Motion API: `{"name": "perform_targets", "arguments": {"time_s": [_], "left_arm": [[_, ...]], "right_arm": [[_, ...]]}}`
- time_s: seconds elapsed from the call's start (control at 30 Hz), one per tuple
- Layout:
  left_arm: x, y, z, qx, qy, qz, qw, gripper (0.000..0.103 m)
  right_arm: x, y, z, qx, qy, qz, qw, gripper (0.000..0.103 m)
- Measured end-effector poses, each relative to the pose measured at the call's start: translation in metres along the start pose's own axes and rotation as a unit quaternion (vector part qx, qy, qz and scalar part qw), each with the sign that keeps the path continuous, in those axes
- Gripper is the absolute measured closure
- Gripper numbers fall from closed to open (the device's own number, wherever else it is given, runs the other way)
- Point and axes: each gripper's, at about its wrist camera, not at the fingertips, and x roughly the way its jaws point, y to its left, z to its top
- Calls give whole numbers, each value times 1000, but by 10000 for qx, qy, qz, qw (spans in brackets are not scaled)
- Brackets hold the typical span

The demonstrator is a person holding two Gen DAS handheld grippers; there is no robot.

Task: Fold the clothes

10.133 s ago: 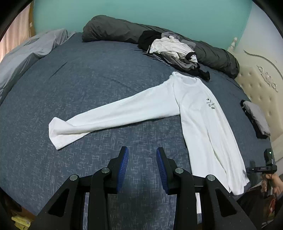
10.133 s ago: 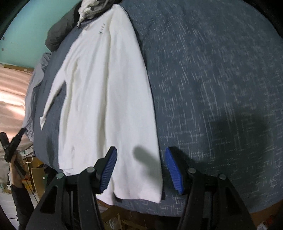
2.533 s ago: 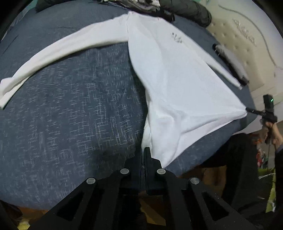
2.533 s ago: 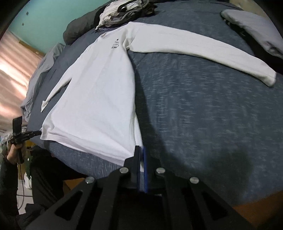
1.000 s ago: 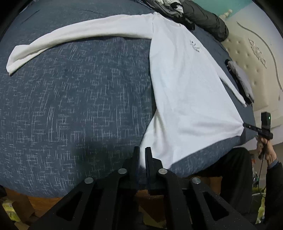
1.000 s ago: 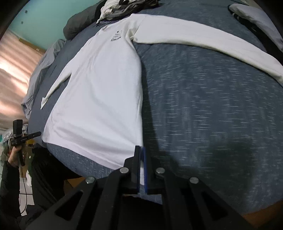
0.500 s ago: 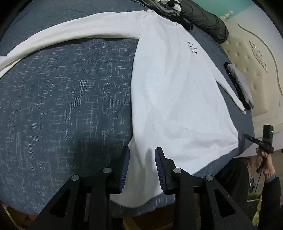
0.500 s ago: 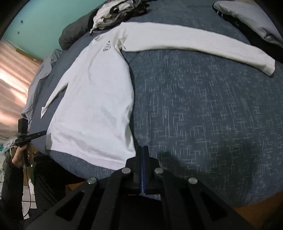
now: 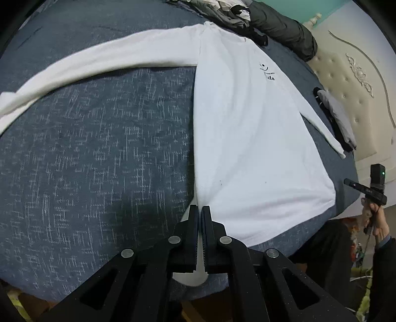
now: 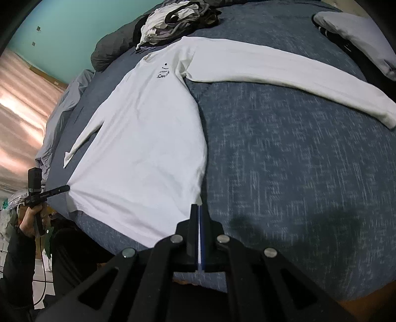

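**White long-sleeve flat on the bed, both hem corners pinched**

White cotton-looking shirt (image 9: 250,138) lies face up on the dark blue bedspread (image 9: 99,153), collar at the far end, hem at the near edge of the bed. One sleeve stretches way out to the left, the other runs down along the right side of the body. The left tongs (image 9: 200,210) are clamped shut on the near-left hem corner, with white fabric poking out between the pads. The right tongs (image 10: 198,209) are closed too, pinching the other hem corner, with a sliver of white visible in the gap. A pile of clothes (image 10: 173,22) sits at the far end against a grey bolster (image 9: 284,29). A folded grey item (image 9: 339,121) is off to the right.
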Motion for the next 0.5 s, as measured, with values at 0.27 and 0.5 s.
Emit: {"name": "perform_targets", "arguments": {"time_s": [0.27,0.5], "left_arm": [[-19,0,50,67,-312,226,9992,95],[-17,-3,140,184,-707,253,9970,75]], "right_arm": [[10,4,35,-12,-73,-28,10000,102],[25,6,103,-156,-325,-150,9992,80]]}}
